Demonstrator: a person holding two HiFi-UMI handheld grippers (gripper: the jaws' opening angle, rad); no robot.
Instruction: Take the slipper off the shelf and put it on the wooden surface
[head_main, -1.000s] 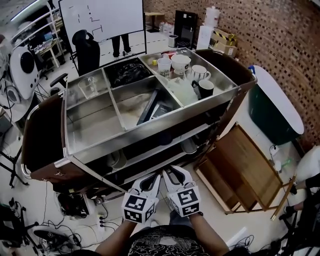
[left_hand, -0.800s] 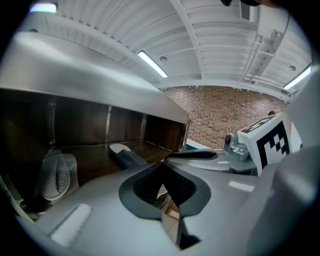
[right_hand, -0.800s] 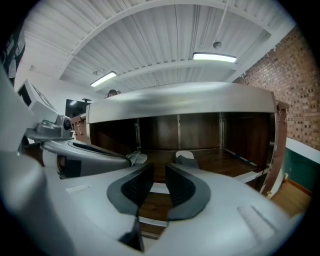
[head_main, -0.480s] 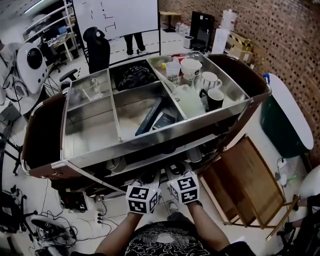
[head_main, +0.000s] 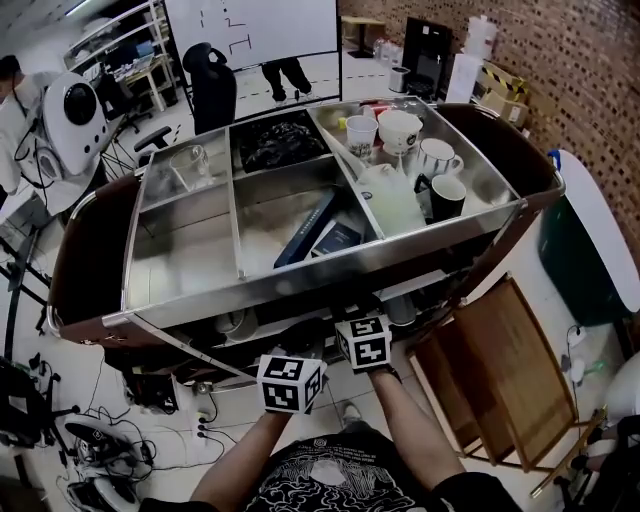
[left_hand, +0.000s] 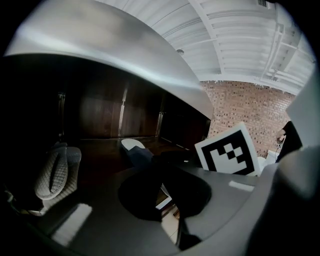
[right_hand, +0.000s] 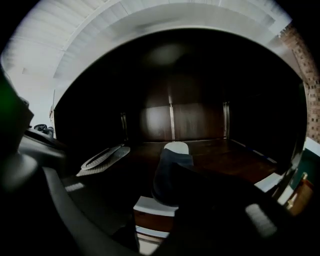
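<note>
Right gripper (head_main: 360, 338) is pointing into the shelf (right_hand: 220, 160), its jaws having just been opening and now standing spread, pinching nothing; the dark slipper (right_hand: 172, 172) is lying just ahead, centred between them; advancing level and straddling its sides before closing is advisable; left gripper (head_main: 292, 380) is showing no readable jaw state.

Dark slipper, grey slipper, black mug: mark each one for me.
dark slipper (right_hand: 170, 172), right gripper view, on its dark upper
grey slipper (left_hand: 54, 172), left gripper view, on its textured face
black mug (head_main: 446, 205), head view, on its outer wall
</note>
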